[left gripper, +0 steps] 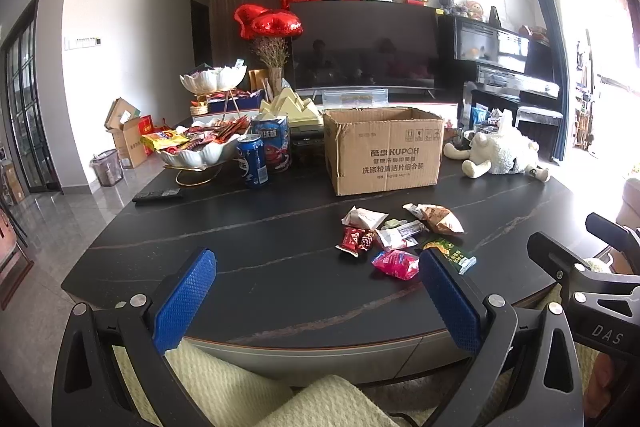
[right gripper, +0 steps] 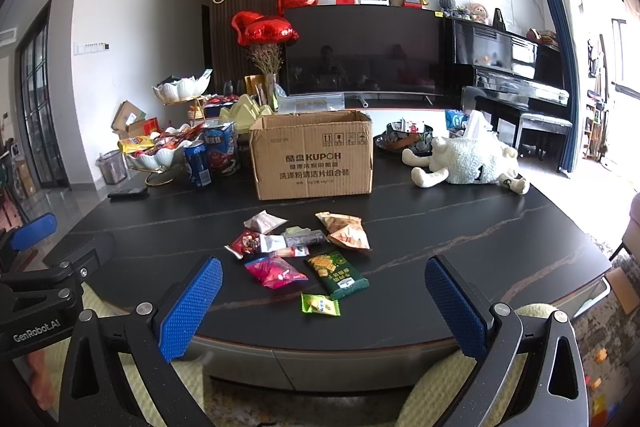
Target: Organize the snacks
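Several snack packets lie loose on the dark table [right gripper: 480,247] in front of an open cardboard box [right gripper: 314,157] [left gripper: 382,151]. Among them are a pink packet [right gripper: 276,271] [left gripper: 396,264], a dark green packet [right gripper: 337,273] [left gripper: 452,254], a small lime-green packet [right gripper: 320,305], orange chip bags [right gripper: 346,231] [left gripper: 440,219], a white packet [right gripper: 264,221] [left gripper: 364,217] and a red packet [right gripper: 246,243] [left gripper: 352,239]. My left gripper [left gripper: 318,277] is open, low at the table's near edge, left of the pile. My right gripper [right gripper: 324,285] is open too, its blue pads either side of the pile from afar.
At the back left stand a white bowl of snacks [left gripper: 196,151], a blue can [left gripper: 252,161] and a blue tin [left gripper: 274,143]. A remote [left gripper: 158,195] lies left. A plush sheep [right gripper: 468,161] lies at the right. A TV [right gripper: 360,51] and piano [right gripper: 512,67] stand behind.
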Action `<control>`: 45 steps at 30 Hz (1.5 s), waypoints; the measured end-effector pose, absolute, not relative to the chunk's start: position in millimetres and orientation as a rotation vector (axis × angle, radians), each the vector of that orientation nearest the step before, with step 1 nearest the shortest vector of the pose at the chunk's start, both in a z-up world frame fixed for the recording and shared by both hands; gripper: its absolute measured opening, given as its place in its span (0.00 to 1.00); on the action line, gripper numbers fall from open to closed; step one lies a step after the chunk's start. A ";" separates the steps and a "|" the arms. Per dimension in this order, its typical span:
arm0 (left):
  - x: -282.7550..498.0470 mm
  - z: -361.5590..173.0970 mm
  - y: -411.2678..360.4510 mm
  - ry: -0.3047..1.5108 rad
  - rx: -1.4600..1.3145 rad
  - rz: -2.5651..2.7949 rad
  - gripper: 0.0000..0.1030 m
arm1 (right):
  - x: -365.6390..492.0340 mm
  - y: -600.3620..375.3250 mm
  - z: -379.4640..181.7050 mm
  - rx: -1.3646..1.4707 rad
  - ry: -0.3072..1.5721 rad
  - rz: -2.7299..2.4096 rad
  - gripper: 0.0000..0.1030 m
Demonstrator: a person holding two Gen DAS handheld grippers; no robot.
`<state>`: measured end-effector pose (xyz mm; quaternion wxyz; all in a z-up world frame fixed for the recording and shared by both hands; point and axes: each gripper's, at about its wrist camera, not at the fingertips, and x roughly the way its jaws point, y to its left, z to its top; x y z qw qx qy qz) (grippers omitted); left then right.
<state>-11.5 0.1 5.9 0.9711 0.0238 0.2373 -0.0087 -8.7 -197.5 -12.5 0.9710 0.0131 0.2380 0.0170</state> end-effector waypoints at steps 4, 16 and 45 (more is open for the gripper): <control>-11.6 5.6 -0.2 0.479 0.048 -0.018 1.00 | -8.7 -197.6 -12.5 0.027 0.480 0.034 0.99; -11.4 5.7 -0.4 0.479 0.048 -0.017 1.00 | -8.9 -197.9 -12.6 0.028 0.479 0.035 0.99; 21.6 -13.8 -20.5 0.594 0.034 -0.099 0.99 | 28.1 -198.8 -36.7 0.027 0.613 0.101 0.99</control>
